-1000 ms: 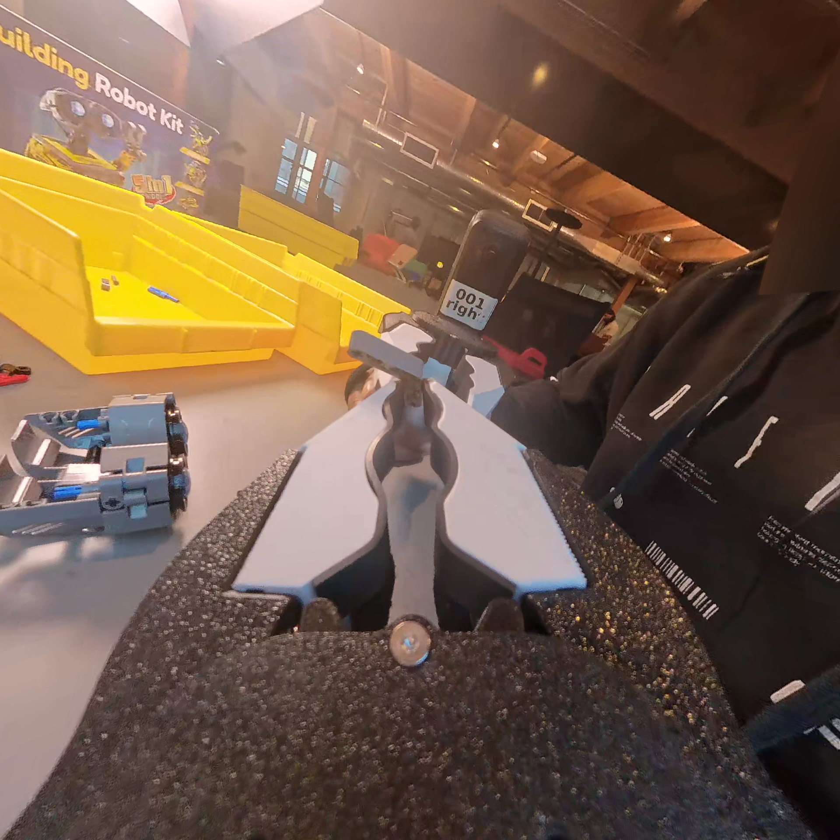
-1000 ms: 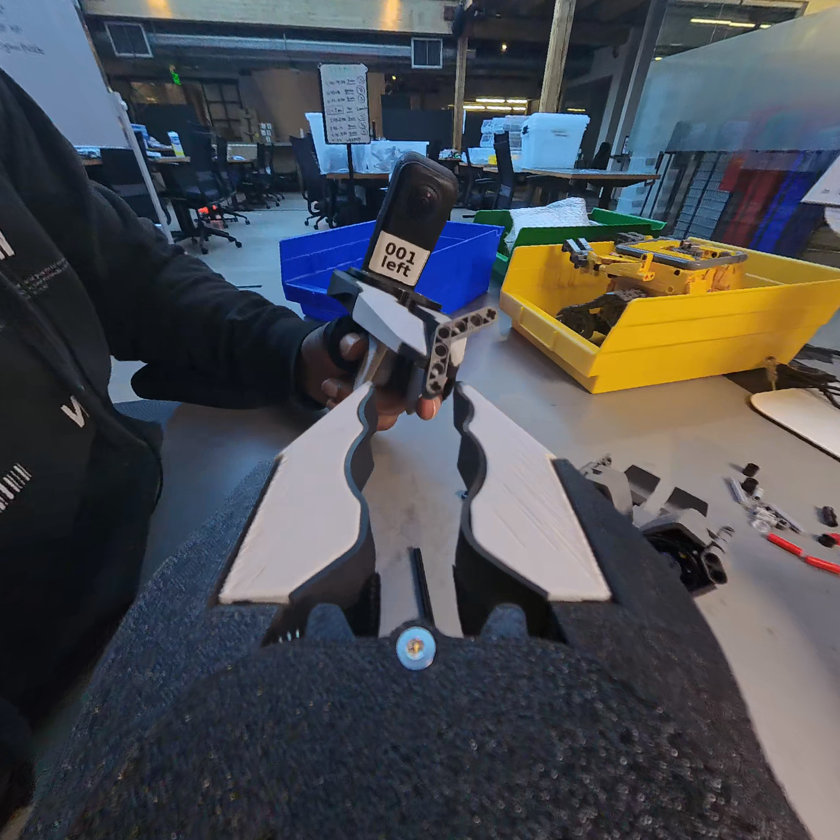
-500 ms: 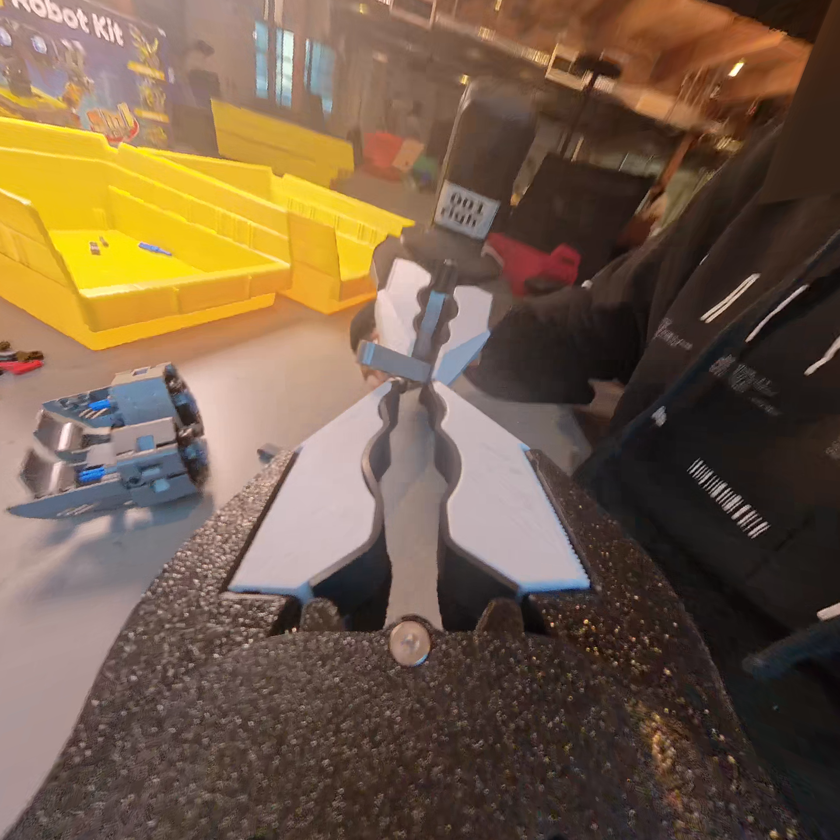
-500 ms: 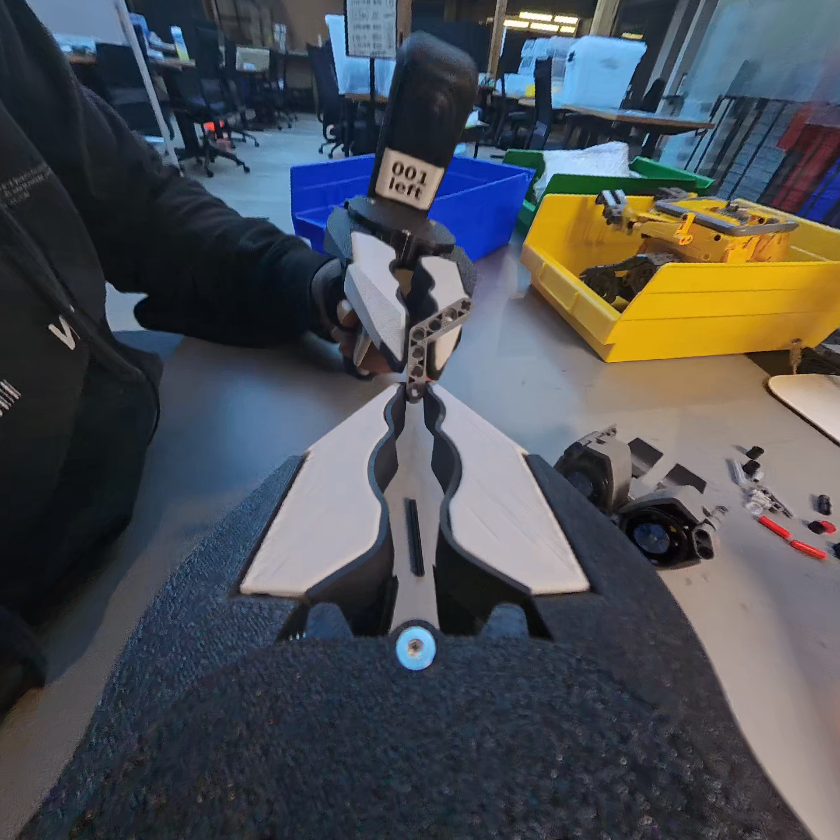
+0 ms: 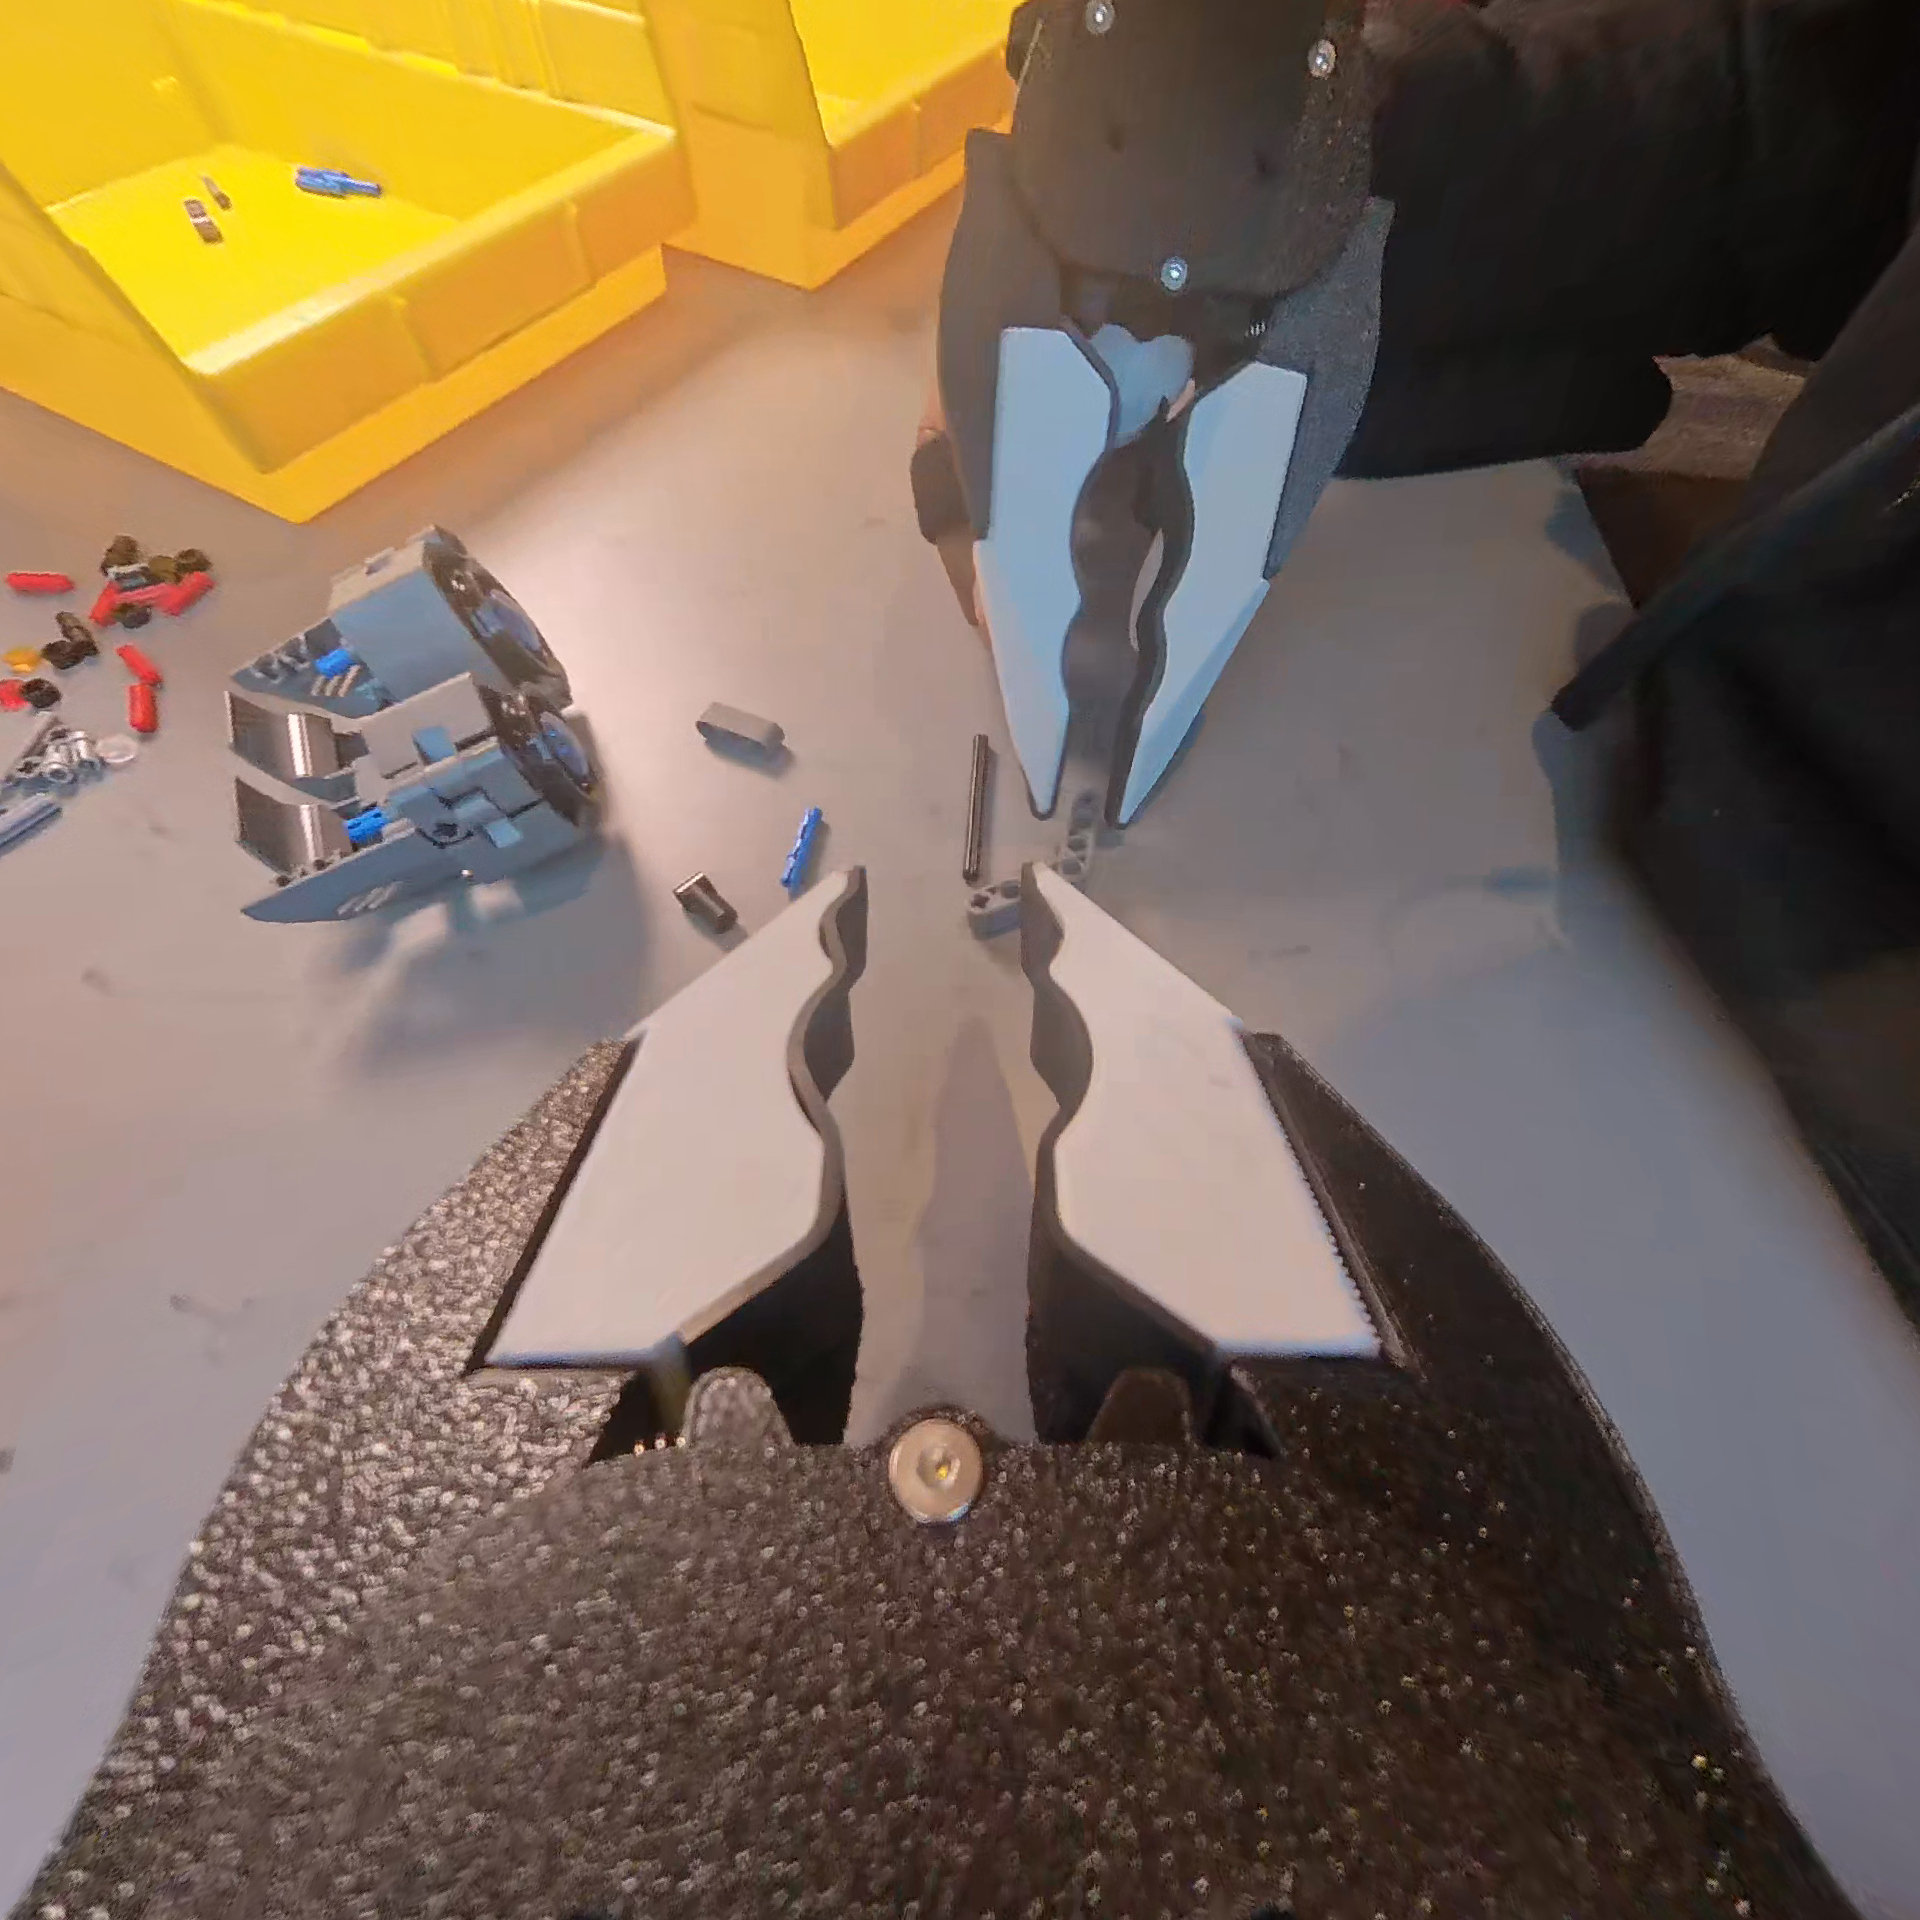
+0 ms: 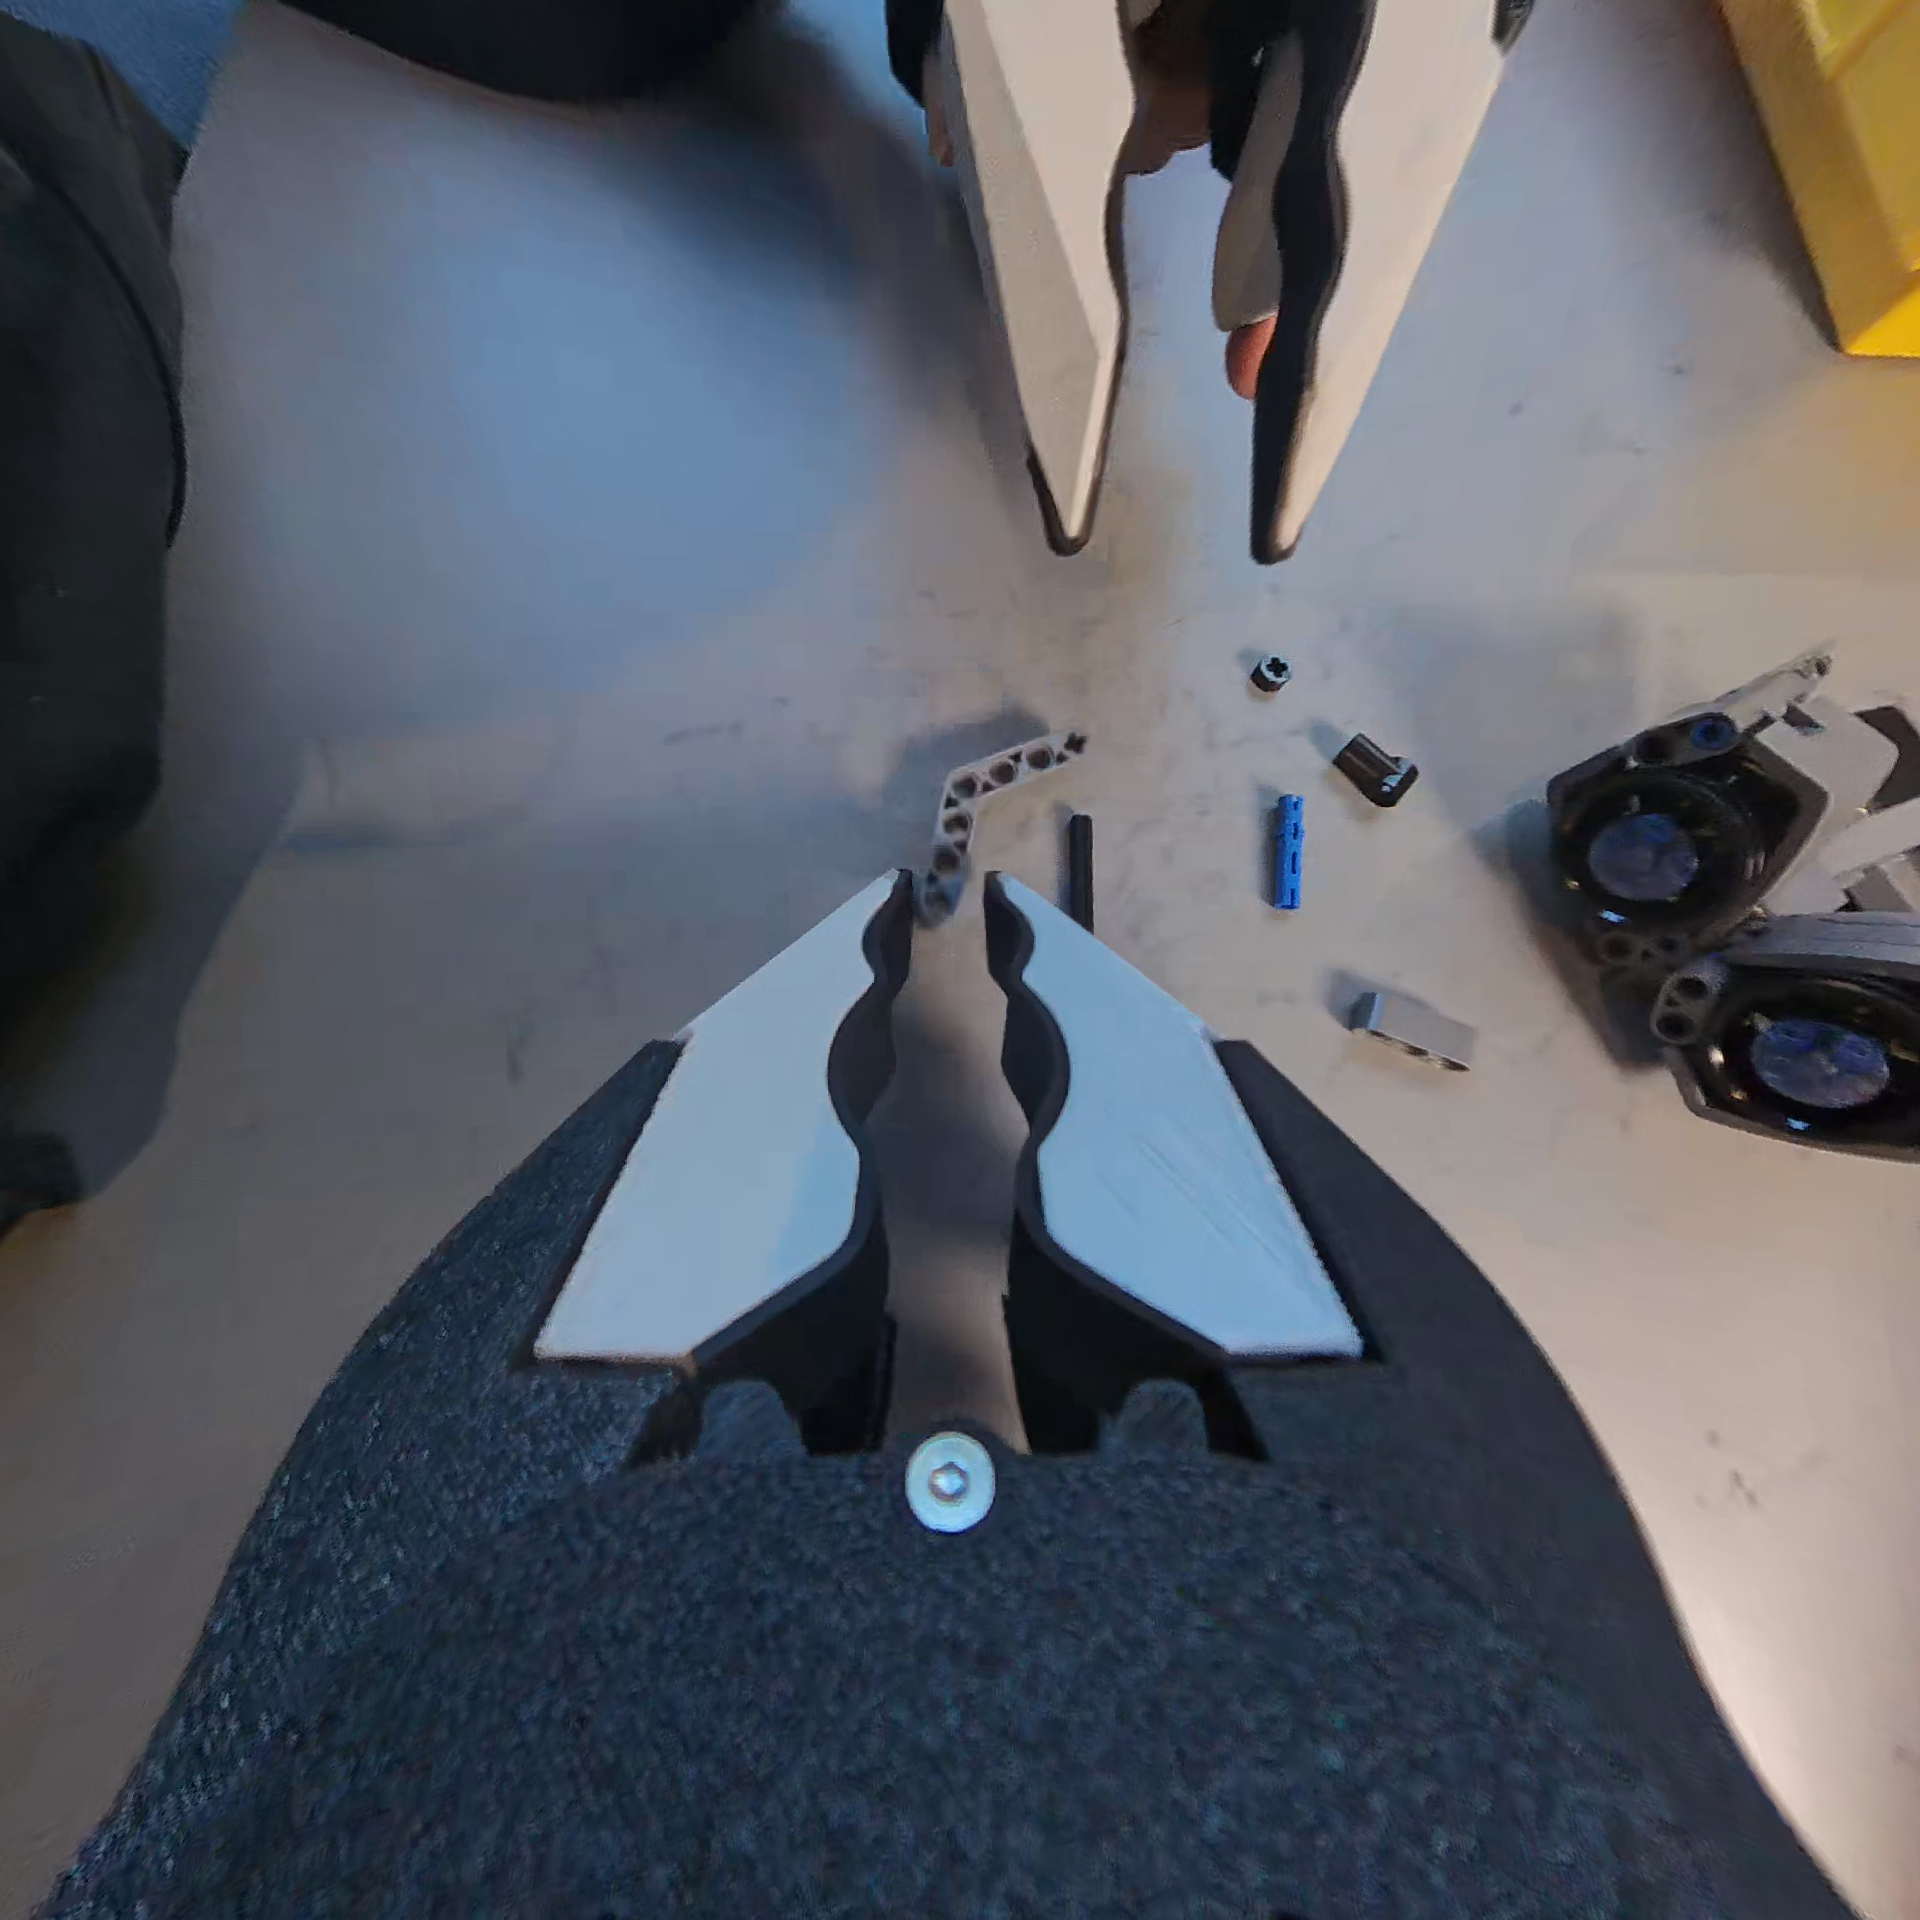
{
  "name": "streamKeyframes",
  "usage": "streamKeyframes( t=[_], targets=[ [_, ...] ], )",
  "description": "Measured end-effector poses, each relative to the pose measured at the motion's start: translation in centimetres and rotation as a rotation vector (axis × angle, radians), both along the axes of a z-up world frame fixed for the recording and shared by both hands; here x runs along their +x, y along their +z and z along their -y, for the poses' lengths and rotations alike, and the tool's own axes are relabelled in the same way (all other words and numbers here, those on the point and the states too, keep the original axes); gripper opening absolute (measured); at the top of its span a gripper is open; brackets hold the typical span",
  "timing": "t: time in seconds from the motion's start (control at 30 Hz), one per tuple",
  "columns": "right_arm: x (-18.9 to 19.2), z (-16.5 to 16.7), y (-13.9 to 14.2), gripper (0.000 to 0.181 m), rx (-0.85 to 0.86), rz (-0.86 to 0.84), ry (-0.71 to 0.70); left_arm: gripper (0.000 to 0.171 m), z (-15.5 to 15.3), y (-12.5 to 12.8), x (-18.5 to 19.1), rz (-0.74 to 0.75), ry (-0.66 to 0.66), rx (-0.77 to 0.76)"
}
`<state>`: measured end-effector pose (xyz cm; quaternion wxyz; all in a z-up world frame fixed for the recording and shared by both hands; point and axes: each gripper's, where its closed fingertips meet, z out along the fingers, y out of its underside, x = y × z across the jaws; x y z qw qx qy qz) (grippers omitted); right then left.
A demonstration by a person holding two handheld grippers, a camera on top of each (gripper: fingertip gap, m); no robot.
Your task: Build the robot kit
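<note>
A bent grey beam with holes (image 6: pixel 971 805) has one end between my right gripper's (image 6: pixel 945 883) fingertips. It lies against the left pad, and a gap shows at the right pad, so the right gripper is open around it. In the left wrist view the beam (image 5: pixel 1023 862) runs from the right gripper (image 5: pixel 1084 812) down to the table, beside my left gripper's right fingertip (image 5: pixel 1039 883). My left gripper (image 5: pixel 943 881) is open and empty just above the table. It also shows in the right wrist view (image 6: pixel 1169 545).
On the grey table (image 5: pixel 1403 935) lie a black axle (image 5: pixel 977 805), a blue pin (image 5: pixel 802 847), a black connector (image 5: pixel 704 902), a short grey beam (image 5: pixel 740 729) and a grey built assembly (image 5: pixel 416 727). Small red and black parts (image 5: pixel 104 634) lie far left. Yellow bins (image 5: pixel 436 312) stand behind. The black connector (image 5: pixel 704 902) sits 6 centimeters or so from the ends of my left fingers. The right camera catches it too, in the right wrist view (image 6: pixel 1383 771).
The left gripper held the beam, the right closed on it too, then the left let go and opened. Both grippers dropped to the table. The right jaws have widened around the beam.
</note>
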<state>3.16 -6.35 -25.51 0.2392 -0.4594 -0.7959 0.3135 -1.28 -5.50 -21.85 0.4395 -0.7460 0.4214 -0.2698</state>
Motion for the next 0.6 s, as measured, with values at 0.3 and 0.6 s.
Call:
streamKeyframes(
  t=[0.3,0.6],
  targets=[
    [-0.3,-0.8,2.1,0.022,-0.104,-0.109,-0.021,0.046,-1.4,1.4,-1.0,0.072,0.121,0.032],
    [0.1,-2.0,2.3,0.030,-0.126,-0.122,-0.033,0.050,-2.8,1.3,-3.2,0.056,0.225,0.022]
  ],
)
